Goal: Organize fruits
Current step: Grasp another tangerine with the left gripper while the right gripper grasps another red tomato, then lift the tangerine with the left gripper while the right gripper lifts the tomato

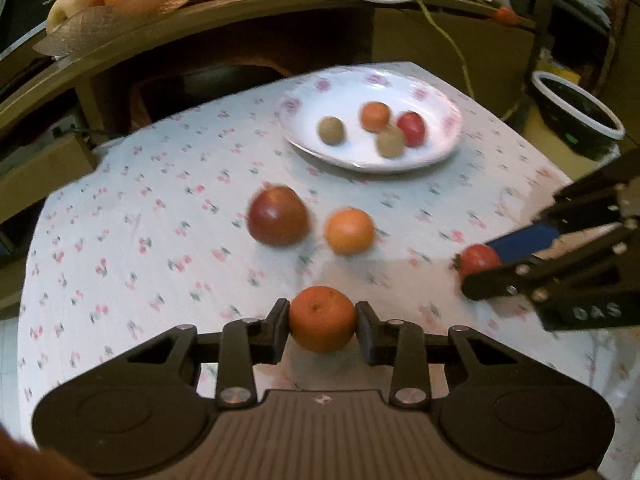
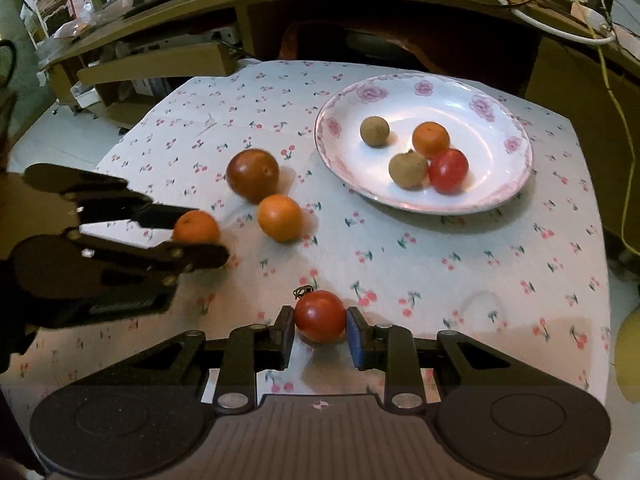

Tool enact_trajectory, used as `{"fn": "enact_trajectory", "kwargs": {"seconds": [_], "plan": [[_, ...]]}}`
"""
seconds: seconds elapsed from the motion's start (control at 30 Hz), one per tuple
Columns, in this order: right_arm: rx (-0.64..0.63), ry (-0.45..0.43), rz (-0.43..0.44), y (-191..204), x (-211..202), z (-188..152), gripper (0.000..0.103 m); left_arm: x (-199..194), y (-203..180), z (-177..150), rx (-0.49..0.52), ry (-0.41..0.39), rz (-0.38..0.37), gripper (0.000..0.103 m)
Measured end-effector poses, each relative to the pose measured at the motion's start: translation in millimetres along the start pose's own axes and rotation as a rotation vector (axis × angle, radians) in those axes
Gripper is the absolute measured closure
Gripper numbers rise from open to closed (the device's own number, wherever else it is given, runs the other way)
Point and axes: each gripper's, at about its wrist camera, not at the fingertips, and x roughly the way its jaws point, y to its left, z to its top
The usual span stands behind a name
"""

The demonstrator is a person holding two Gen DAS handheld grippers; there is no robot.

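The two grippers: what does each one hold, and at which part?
Left gripper holds a mandarin by its sides; right gripper holds a red tomato by its sides.

A tabletop [image 2: 460, 264] covered by a white cloth printed with small red cherries. A white plate [image 2: 500, 196] with pink flowers on its rim sits toward the far right. Left of the plate, on the cloth, lie a dark red apple [image 2: 252, 175] and, just nearer, an orange [image 2: 279, 217].

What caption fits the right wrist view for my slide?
Right tool grips a tomato over the cloth; left tool holds an orange; plate already has four fruits.
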Motion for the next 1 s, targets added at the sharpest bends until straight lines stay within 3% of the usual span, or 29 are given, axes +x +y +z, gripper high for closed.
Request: {"fn": "enact_trajectory", "kwargs": {"seconds": [0.17,0.47,1.0], "plan": [[-0.025,0.008,-0.024,6.8,-8.9,-22.6,0.074,-10.0,-20.5,-22.9,0.021,0.031,-0.019,0.063],[-0.042,-0.014,-0.037,24.6,-33.1,-49.2,0.074,-38.1,-40.5,-40.1,0.035,0.016,-0.028,0.063],[-0.001,-0.004,-0.068,35.9,-35.5,-76.4,0.071,-37.3,-46.9,-55.2,0.059,0.044,-0.013,0.058]]}}
